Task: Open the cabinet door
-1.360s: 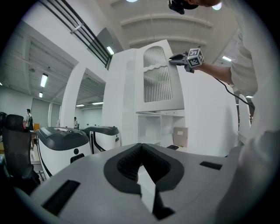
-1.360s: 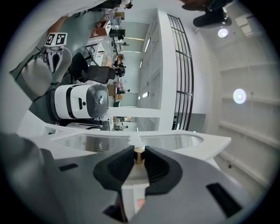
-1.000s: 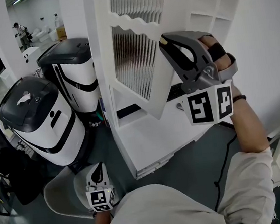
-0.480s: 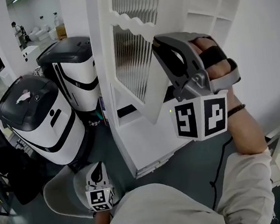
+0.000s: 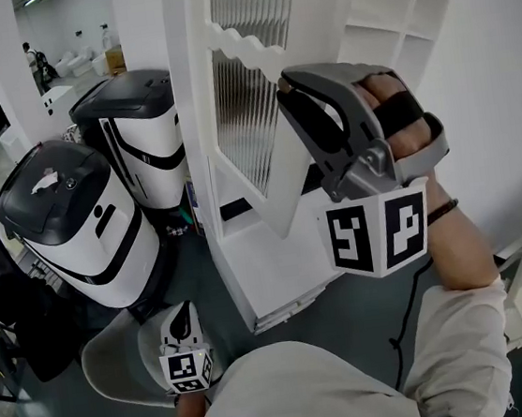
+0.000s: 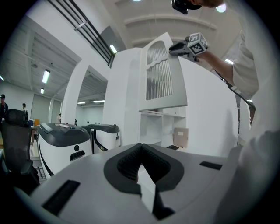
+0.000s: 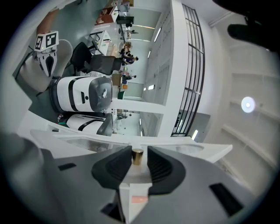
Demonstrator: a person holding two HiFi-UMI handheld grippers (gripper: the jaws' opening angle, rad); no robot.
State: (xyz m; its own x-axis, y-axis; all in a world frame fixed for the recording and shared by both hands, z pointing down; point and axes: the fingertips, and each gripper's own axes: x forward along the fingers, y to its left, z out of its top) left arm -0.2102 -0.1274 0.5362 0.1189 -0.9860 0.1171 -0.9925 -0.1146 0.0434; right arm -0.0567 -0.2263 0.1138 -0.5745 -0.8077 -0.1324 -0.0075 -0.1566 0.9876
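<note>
The white cabinet door [image 5: 256, 128] with ribbed glass panels stands partly swung out from the white cabinet [image 5: 195, 116]. My right gripper [image 5: 286, 91] is at the door's free edge, and its jaws are opening. The small brass knob [image 7: 138, 156] sits between the pads, with a thin gap on one side. In the left gripper view, the door [image 6: 164, 78] and the right gripper [image 6: 175, 46] show high up. My left gripper [image 5: 187, 311] hangs low at the bottom left, shut on nothing, its jaws [image 6: 141, 146] pointing toward the cabinet.
Two black-and-white machines [image 5: 73, 216] [image 5: 137, 124] stand left of the cabinet. An open white shelf unit [image 5: 397, 7] is at the upper right. The cabinet's lower ledge [image 5: 276, 257] juts out below the door. A grey chair seat [image 5: 119, 362] lies by my left gripper.
My right gripper has moved left across the picture, and the door's free edge has swung out with it. The left gripper has kept still.
</note>
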